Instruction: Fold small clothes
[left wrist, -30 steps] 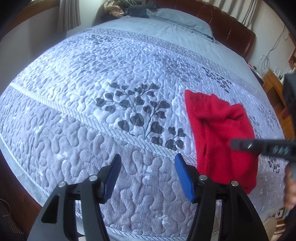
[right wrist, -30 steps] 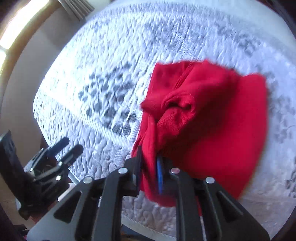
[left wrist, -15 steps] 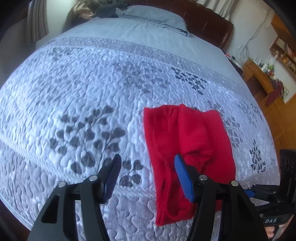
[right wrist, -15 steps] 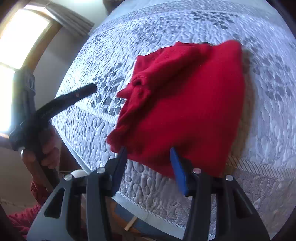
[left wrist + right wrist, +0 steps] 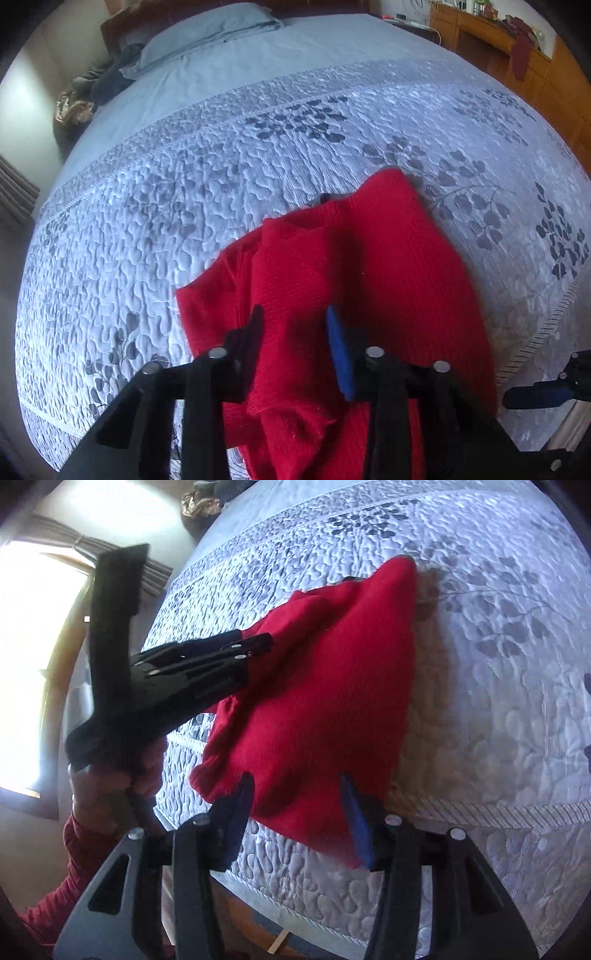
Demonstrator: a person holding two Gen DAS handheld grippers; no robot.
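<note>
Both tongs, left [image 5: 293, 328] and right [image 5: 297, 797], released over red knit garment [image 5: 369, 266] on quilted bedspread [image 5: 184, 192], pillow [image 5: 207, 29] beyond.

A red knit sweater [image 5: 369, 280] lies partly folded on the bed near its front edge, the body spread fairly flat with one straight side edge on the right. Its left side is bunched and raised, a folded sleeve [image 5: 299, 627] lying over the body. A sliver of grey shows at the neckline.
</note>
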